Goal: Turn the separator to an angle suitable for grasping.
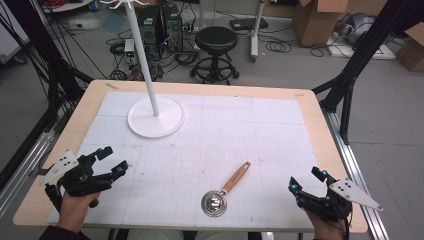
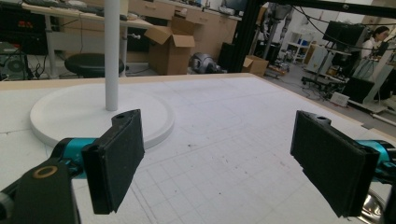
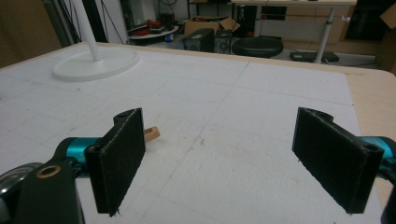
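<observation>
1. Presently, the ladle (image 1: 226, 190) lies flat on the surface (image 1: 310, 102), its steel bowl toward the person and its wooden handle pointing away toward the far right. It sits nearer the person than the white stand (image 1: 155, 116), to that stand's right and well apart from it.
2. Left tool (image 1: 111, 161): jaws spread wide, nothing between them. It hovers left of the ladle, well apart from it, on the person's side of the stand.
3. Right tool (image 1: 306, 180): jaws likewise spread, gripping nothing. It sits to the right of the ladle, near but not touching. In the right gripper view the handle tip (image 3: 152, 134) shows just past the left jaw.
4. Judgement, step in hand: neither tool has engaged the ladle; an approach to it appears due.
5. Risk: the handle lies flush on the surface, so jaws closing from above may skid off the rounded wood and push the ladle away.
6. Risk: a grip near the handle tip leaves the heavy bowl hanging, which could swing the ladle in the jaws.
7. Risk: the stand's pole rises tall; a careless sweep of the left tool could knock it.
</observation>
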`<state>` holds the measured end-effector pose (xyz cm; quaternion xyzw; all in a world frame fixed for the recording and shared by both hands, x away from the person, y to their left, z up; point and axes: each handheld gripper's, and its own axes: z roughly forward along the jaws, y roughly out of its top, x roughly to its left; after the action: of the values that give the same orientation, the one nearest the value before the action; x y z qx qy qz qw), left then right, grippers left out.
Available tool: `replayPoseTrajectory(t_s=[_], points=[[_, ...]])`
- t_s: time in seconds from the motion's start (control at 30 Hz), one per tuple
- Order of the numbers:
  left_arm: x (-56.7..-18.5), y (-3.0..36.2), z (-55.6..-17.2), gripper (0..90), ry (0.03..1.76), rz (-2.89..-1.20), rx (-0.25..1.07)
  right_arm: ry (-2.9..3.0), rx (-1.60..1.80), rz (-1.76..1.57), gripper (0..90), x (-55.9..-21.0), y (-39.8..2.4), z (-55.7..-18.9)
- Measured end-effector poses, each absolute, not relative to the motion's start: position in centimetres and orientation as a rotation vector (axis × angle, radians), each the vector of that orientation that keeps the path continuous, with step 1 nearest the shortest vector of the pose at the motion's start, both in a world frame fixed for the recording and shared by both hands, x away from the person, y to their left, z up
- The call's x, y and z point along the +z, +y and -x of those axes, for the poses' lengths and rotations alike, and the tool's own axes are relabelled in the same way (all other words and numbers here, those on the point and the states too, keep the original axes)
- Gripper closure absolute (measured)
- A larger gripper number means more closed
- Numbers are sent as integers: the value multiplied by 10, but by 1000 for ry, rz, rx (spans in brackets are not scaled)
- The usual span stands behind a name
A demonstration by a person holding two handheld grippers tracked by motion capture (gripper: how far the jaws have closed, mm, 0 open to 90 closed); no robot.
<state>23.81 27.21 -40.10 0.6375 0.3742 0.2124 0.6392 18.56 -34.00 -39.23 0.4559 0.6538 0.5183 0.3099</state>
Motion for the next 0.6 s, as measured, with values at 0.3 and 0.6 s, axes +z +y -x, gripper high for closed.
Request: replayPoseTrajectory(t_s=[0.3, 0.6], points=[[-401, 272, -239, 181, 861, -1444, 486, 1723, 1374, -1205, 161, -392, -342, -181], [-402, 272, -240, 182, 849, -1465, 480, 1819, 1399, -1172, 253, -395, -328, -190]])
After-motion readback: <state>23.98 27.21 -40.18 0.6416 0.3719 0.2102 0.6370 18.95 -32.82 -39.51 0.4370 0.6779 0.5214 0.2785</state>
